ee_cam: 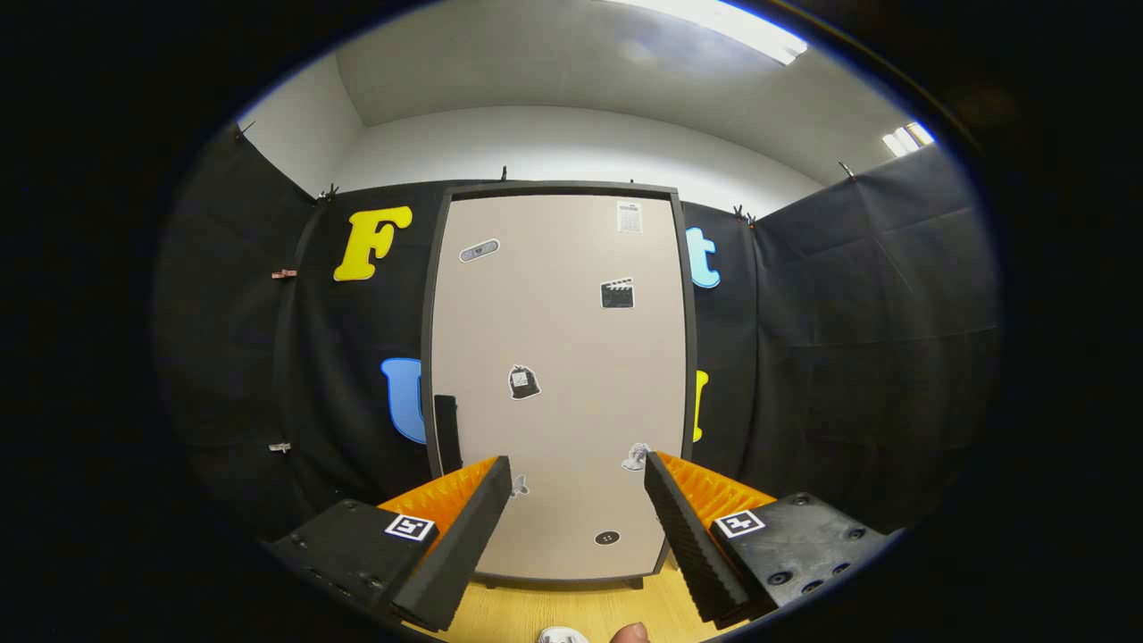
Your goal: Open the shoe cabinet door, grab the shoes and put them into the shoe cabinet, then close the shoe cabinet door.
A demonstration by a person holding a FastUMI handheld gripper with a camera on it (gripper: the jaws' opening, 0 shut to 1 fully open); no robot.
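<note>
The shoe cabinet (558, 375) stands straight ahead against the black cloth wall. Its beige door (571, 339) is closed and carries several small stickers. A dark handle (446, 433) sits on the door's left edge, just above my left finger. My gripper (579, 473) is open, with nothing between its two black-padded fingers (473, 527), and it points at the lower part of the door, some way short of it. On the wooden floor below the fingers, a bit of a white shoe (561, 635) shows, with a fingertip of a hand (632, 633) beside it.
Black cloth walls (857, 357) close in the booth on the left, right and behind the cabinet. The wooden floor (580, 607) runs from the cabinet's base toward me. White room walls and ceiling lights show above the cloth.
</note>
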